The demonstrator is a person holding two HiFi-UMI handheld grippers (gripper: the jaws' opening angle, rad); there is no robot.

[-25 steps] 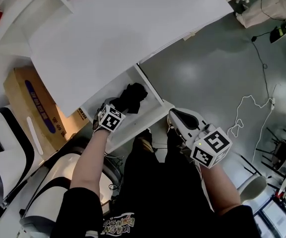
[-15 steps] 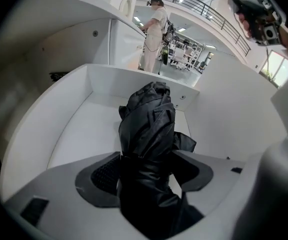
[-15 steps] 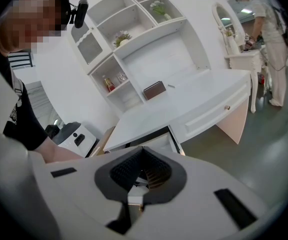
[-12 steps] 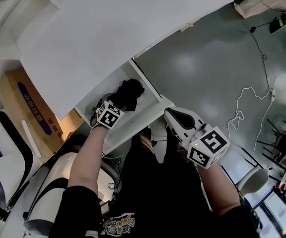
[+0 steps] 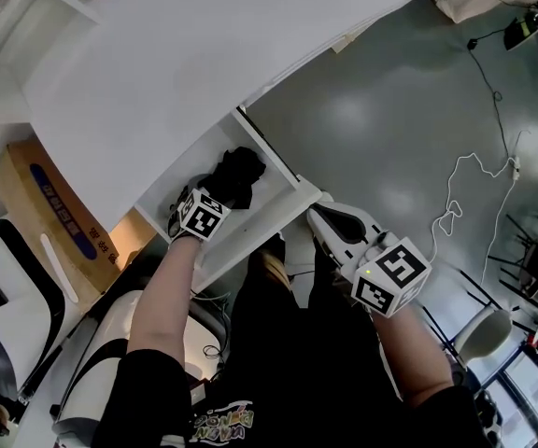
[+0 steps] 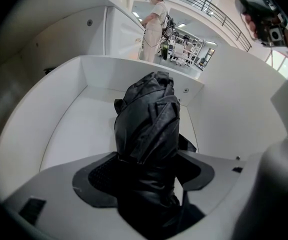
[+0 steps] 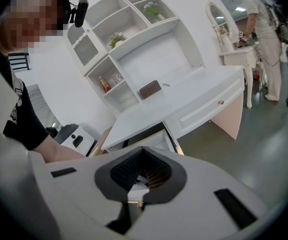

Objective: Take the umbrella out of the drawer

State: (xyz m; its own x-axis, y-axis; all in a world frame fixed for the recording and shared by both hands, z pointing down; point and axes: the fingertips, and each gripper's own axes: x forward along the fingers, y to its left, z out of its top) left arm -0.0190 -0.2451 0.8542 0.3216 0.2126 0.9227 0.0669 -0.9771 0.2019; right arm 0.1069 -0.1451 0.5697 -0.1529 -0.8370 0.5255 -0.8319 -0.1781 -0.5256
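left gripper view has the left gripper (image 6: 146, 178) reaching into the open white drawer (image 6: 66, 134), where the folded black umbrella (image 6: 148, 119) lies at the middle of the frame. its jaws have just been opening and stand released, wide on either side of the umbrella, with the pads not pressing it. right gripper view shows the right gripper (image 7: 140, 173) clenched on nothing, the white desk (image 7: 184, 98) beyond it at centre.

- A large recording lab staged with home furniture: white surface (image 7: 184, 96) under cubby shelves (image 7: 129, 34).
- Loose cables (image 5: 454, 171) cross the bare grey floor (image 5: 390, 110).
- A mezzanine railing (image 6: 204, 4) runs overhead; another person (image 7: 259, 29) works nearby.
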